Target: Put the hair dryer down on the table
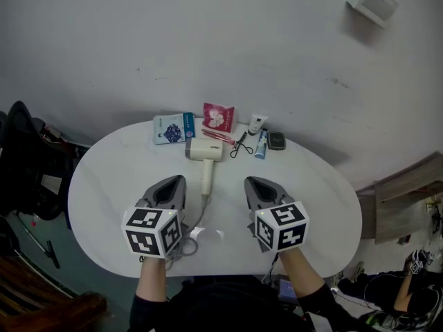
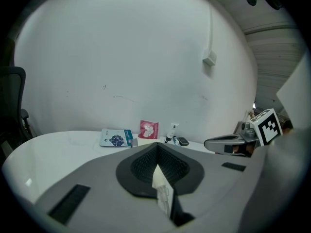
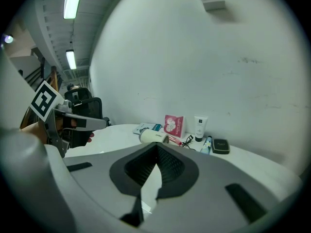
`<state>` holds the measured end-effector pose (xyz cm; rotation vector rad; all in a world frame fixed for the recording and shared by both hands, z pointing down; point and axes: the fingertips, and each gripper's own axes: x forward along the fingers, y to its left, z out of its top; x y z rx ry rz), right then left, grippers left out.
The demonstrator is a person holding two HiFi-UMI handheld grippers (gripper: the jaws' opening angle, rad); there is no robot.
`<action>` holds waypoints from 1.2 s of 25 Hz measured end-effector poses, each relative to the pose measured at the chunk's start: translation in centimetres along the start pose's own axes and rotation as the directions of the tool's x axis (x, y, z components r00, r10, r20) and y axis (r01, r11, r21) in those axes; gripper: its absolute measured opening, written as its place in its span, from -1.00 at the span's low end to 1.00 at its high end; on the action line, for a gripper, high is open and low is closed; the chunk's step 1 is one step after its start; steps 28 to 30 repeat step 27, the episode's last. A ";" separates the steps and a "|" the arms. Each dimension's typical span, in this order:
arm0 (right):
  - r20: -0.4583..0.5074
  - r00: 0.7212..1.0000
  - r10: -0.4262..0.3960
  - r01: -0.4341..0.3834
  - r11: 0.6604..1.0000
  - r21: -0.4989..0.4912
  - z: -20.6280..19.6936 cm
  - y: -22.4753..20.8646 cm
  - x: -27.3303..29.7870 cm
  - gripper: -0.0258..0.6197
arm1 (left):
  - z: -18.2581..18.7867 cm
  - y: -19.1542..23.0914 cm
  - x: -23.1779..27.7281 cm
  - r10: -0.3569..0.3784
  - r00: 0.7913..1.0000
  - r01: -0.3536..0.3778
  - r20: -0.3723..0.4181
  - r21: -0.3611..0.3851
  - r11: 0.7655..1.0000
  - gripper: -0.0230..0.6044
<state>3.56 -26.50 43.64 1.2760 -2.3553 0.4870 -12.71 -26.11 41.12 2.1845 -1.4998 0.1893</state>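
Head view: the hair dryer [image 1: 205,152] lies flat in the middle of the worktop [image 1: 111,178], handle toward the person. Its cord [image 1: 196,221] trails between the left tongs [image 1: 174,182] and right tongs [image 1: 253,184], and both tongs are clear of the dryer. A blue packet [image 1: 173,128], pink sachet [image 1: 219,116], white tube [image 1: 257,122] and black case [image 1: 277,140] sit behind it.

Left gripper view: the tongs are clenched on nothing, and their tips hide most of the dryer.

Right gripper view: these tongs are also clenched and empty. The dryer lies beyond the tips, unobstructed.

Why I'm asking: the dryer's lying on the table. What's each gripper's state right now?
Left gripper: closed, holding nothing.
Right gripper: closed, holding nothing.
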 end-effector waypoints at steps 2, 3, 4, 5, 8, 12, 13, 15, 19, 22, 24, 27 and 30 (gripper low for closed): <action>0.003 1.000 -0.002 0.002 1.000 -0.002 -0.1 0.3 -0.4 -0.92 | 0.0 0.0 -0.7 -0.003 1.000 0.003 0.008 -0.004 1.000 -0.90; 0.004 1.000 -0.004 0.004 1.000 -0.003 -0.3 0.4 -0.6 -0.92 | -0.1 0.0 -1.0 -0.004 1.000 0.004 0.011 -0.006 1.000 -0.90; 0.004 1.000 -0.005 0.005 1.000 -0.003 -0.5 0.5 -0.8 -0.92 | -0.3 -0.1 -1.2 -0.006 1.000 0.006 0.013 -0.008 1.000 -0.90; 0.004 1.000 -0.007 0.007 1.000 -0.003 -0.7 0.7 -1.1 -0.92 | -0.5 -0.1 -1.5 -0.007 1.000 0.007 0.014 -0.009 1.000 -0.90; 0.004 1.000 -0.008 0.008 1.000 -0.005 -1.2 1.2 -1.7 -0.92 | -0.8 -0.1 -2.3 -0.008 1.000 0.009 0.016 -0.009 1.000 -0.90; 0.009 1.000 -0.012 0.012 1.000 -0.009 -1.5 1.7 -2.8 -0.92 | -0.9 -0.4 -3.5 -0.010 1.000 0.010 0.024 -0.004 1.000 -0.90; 0.012 1.000 -0.014 0.014 1.000 -0.009 -1.6 1.8 -3.0 -0.92 | -0.9 -0.4 -3.7 -0.010 1.000 0.011 0.027 -0.003 1.000 -0.90; 0.018 1.000 -0.017 0.017 1.000 -0.010 -1.7 2.0 -3.5 -0.92 | -0.9 -0.6 -4.2 -0.013 0.999 0.013 0.033 -0.001 1.000 -0.90; 0.028 0.999 -0.023 0.024 1.000 -0.008 -1.9 2.3 -4.4 -0.92 | -0.9 -1.0 -5.2 -0.018 0.999 0.018 0.039 0.005 1.000 -0.90; 0.034 0.999 -0.025 0.026 1.000 -0.010 -2.0 2.7 -4.9 -0.92 | -0.9 -1.2 -5.9 -0.021 0.999 0.021 0.044 0.008 1.000 -0.90; 0.038 0.999 -0.025 0.026 1.000 -0.011 -2.1 3.0 -5.2 -0.92 | -1.0 -1.2 -6.3 -0.021 0.999 0.021 0.046 0.010 1.000 -0.90; 0.040 0.999 -0.025 0.026 1.000 -0.011 -2.3 3.5 -5.7 -0.92 | -1.4 -1.3 -6.9 -0.022 0.999 0.021 0.046 0.011 1.000 -0.90; 0.040 0.999 -0.025 0.026 1.000 -0.011 -2.3 3.5 -5.7 -0.92 | -1.4 -1.3 -6.9 -0.022 0.999 0.021 0.046 0.011 1.000 -0.90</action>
